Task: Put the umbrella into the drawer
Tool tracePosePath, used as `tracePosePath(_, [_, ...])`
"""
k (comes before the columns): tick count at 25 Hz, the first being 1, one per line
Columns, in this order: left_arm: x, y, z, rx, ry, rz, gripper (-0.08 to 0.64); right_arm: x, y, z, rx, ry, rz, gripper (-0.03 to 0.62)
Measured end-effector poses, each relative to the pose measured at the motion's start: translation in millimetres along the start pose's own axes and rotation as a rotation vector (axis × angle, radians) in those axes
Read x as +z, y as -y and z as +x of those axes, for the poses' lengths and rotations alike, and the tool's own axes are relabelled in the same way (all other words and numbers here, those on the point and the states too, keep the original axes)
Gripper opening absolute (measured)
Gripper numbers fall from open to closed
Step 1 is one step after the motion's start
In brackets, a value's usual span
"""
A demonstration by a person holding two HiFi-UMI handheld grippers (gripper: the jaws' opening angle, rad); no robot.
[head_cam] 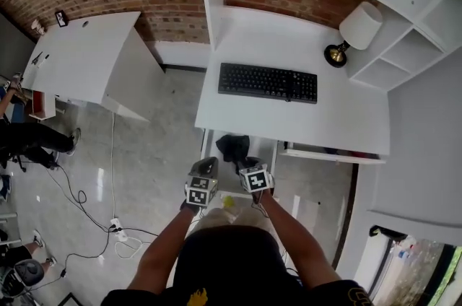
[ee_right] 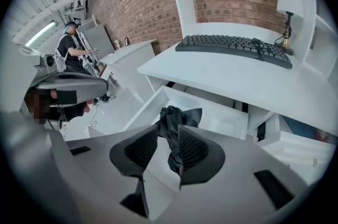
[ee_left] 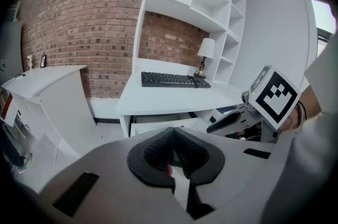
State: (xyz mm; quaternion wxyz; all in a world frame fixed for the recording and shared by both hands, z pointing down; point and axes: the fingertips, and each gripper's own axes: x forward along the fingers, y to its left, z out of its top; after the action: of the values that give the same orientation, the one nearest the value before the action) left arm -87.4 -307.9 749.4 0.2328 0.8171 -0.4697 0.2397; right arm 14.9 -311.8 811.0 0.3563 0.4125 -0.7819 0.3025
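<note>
A black folded umbrella (head_cam: 232, 147) lies in the open white drawer (head_cam: 210, 153) under the desk (head_cam: 289, 120). My right gripper (head_cam: 249, 166) hovers just above its near end. In the right gripper view the umbrella's (ee_right: 177, 116) dark fabric runs up between the jaws of the right gripper (ee_right: 168, 139). It lies along the right pad, and a white gap shows beside the left pad. The drawer's floor (ee_right: 222, 117) is white. My left gripper (head_cam: 208, 164) hangs beside it over the drawer's left side. In its own view the left gripper (ee_left: 172, 136) has its pads together with nothing between them.
A black keyboard (head_cam: 267, 81) and a white lamp (head_cam: 359, 29) sit on the desk, with shelves at the right. A second drawer (head_cam: 328, 151) stands ajar to the right. A white table (head_cam: 79, 55) is on the left. Cables and a power strip (head_cam: 115, 229) lie on the floor.
</note>
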Motion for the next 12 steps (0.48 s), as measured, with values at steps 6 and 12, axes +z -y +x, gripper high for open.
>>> tracePosePath(6, [39, 6, -25, 0.018, 0.099, -0.030, 0.015, 36, -12, -42, -0.008, 0.122, -0.003, 0.094])
tracePosePath(12, [76, 1, -42, 0.047, 0.177, -0.032, 0.015, 68, -7, -82, -0.062, 0.232, 0.001, 0.023])
